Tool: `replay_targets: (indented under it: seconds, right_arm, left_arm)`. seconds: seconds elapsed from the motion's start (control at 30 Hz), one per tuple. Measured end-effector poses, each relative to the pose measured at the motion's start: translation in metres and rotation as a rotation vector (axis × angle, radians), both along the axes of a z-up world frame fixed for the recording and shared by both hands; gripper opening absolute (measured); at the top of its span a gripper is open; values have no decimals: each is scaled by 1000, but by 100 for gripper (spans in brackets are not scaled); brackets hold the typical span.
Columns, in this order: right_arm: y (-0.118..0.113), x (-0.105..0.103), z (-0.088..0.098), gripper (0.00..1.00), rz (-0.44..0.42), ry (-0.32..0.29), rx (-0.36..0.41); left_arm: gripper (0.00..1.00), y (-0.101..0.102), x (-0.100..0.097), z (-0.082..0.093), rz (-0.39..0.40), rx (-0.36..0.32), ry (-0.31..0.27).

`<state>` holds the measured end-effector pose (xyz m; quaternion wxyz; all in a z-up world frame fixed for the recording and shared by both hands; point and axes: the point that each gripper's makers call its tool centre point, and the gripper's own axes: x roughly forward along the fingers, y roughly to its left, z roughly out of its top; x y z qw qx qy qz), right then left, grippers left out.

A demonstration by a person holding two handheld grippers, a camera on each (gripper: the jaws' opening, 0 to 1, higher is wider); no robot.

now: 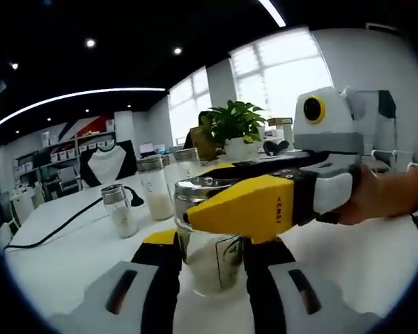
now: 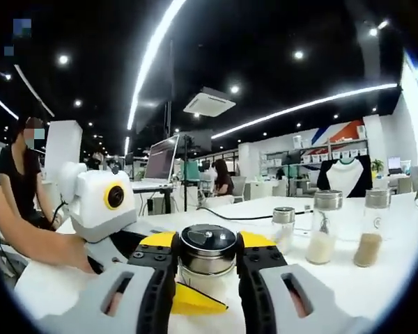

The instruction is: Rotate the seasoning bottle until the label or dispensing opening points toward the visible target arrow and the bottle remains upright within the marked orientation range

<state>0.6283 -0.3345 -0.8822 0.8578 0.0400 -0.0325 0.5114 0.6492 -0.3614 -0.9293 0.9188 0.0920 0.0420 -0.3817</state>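
the left gripper (image 1: 210,259) pinches the clear glass seasoning bottle's (image 1: 212,261) body on the white tabletop (image 1: 70,257); the right gripper (image 2: 207,259) clamps its metal lid (image 2: 207,243).

Left gripper (image 1: 210,259) with grey body, black jaws, yellow-capped fingers (image 1: 160,238), right gripper (image 2: 205,268) alike, grey body, black jaws with screws, yellow finger (image 1: 244,205) bearing small red lettering

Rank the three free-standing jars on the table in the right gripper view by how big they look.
1. Jar with white powder and jar with brown powder: look alike, so no ranking between them.
2. Small jar: clearly shortest, though distance may differ.
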Motion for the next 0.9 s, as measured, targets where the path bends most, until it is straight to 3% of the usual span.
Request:
replay_targets:
  seconds: [0.07,0.3,0.57,0.8,0.9]
  right_arm:
    - [-2,1,0,30,8,29,20]
    - [-13,8,7,30,-37,-16,17]
    - [-18,16,1,28,-64,19,12]
    - [-16,15,-1,27,-58,17,1]
    - [-15,14,-1,27,-52,18,2]
  left_arm:
    - [36,5,3,-1,12,0,6]
    - [36,30,16,-3,92,-17,25]
    - [36,55,29,-10,173,-7,32]
    - [36,64,34,-17,181,-59,85]
    - [36,63,34,-18,166,-51,71]
